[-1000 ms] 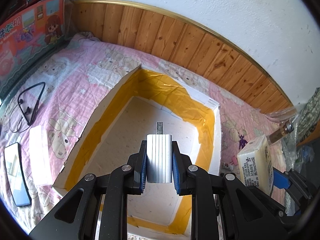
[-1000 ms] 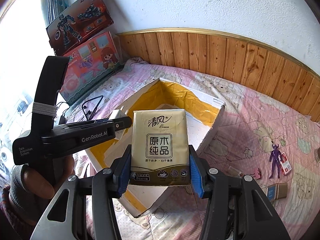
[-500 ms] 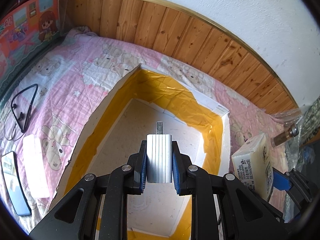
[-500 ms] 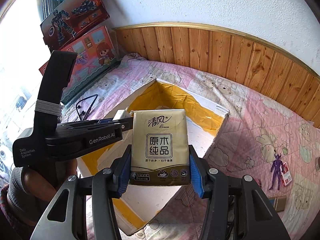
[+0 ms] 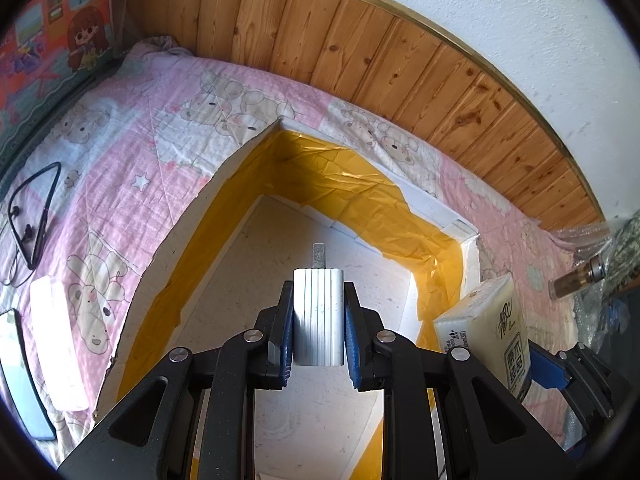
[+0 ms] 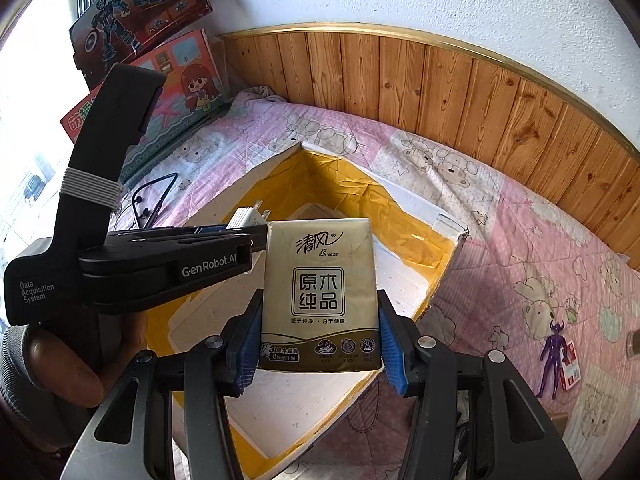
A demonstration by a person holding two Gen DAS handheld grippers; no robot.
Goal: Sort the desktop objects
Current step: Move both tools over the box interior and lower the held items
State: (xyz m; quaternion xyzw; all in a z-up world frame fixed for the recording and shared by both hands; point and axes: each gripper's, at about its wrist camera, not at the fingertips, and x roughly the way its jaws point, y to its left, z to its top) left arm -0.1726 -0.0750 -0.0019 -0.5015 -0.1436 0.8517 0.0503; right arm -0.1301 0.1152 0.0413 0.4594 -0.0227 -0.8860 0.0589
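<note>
Your left gripper (image 5: pixel 319 326) clamps the rigid, light charger (image 5: pixel 319 316); your right gripper (image 6: pixel 318 344) squeezes the soft tissue pack (image 6: pixel 320 296) by its sides.

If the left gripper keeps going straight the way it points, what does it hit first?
Probably the white floor of the foam box. The left gripper, shut on the charger, aims down into the open box with nothing visible between; depth is hard to judge.

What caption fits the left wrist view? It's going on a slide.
Left gripper holding a white charger above the yellow-taped foam box on a pink bedspread.
</note>
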